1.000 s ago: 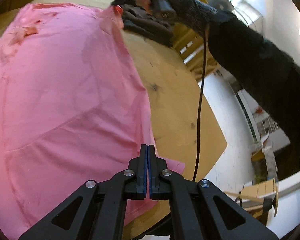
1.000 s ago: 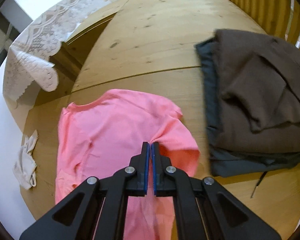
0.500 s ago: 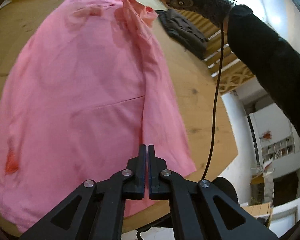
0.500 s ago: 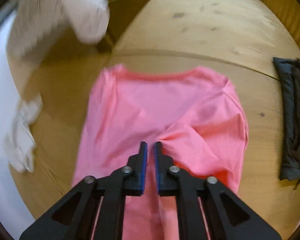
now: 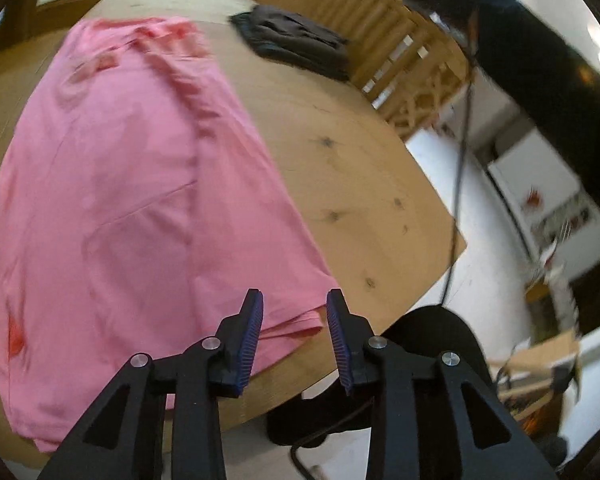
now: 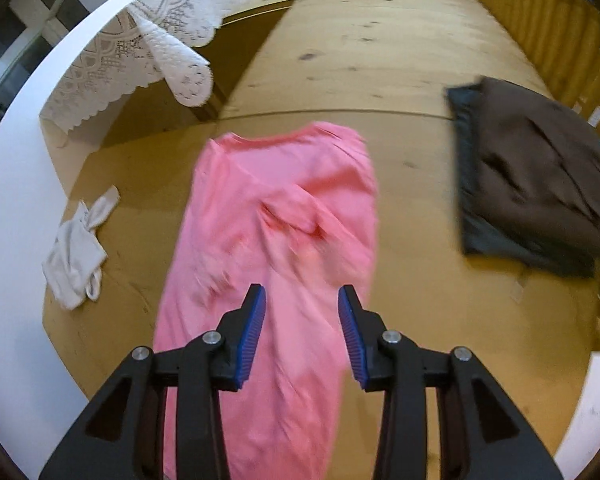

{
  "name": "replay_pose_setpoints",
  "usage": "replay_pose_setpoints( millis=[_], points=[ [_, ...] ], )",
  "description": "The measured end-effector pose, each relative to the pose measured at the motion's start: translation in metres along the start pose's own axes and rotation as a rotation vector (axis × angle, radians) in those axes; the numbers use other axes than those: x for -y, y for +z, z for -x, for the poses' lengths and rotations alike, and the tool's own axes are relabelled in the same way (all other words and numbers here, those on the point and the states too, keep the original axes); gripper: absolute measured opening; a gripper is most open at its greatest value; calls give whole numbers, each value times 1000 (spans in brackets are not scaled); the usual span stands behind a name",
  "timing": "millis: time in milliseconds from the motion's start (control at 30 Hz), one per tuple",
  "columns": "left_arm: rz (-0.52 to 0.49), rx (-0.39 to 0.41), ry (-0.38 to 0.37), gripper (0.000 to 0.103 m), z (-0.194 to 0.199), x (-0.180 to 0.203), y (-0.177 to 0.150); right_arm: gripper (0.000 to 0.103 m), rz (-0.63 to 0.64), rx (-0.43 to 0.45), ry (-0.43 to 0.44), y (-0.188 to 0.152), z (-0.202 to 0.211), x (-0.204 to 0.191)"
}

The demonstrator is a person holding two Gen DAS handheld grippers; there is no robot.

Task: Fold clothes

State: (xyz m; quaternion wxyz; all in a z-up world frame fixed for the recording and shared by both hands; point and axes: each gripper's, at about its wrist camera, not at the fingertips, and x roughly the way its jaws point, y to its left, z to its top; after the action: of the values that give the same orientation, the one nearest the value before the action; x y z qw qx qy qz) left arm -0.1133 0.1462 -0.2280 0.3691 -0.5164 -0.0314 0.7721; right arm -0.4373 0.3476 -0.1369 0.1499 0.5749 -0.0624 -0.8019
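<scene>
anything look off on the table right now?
Mostly tidy. The pink shirt lies folded lengthwise, but its folded-over sleeve area is bunched and creased rather than flat. A crumpled white cloth sits loose near the table edge. The dark folded stack looks neat. No damage or spills show.
</scene>
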Motion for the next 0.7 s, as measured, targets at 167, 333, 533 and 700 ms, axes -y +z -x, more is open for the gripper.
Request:
replay_pose_setpoints(
  millis=[167,333,533,700],
  points=[
    [15,23,110,30,5,-7,2,37,82,-71,-19,-60,-1,0],
    [51,-8,204,30,-3,-23,-3,38,56,-68,-52,-49,-32,2],
    [31,-33,251,30,-18,-22,-7,38,50,-59,-98,8,-90,-7],
    [45,-29,226,30,-23,-30,-2,40,77,-72,-107,51,-136,-33]
  ],
)
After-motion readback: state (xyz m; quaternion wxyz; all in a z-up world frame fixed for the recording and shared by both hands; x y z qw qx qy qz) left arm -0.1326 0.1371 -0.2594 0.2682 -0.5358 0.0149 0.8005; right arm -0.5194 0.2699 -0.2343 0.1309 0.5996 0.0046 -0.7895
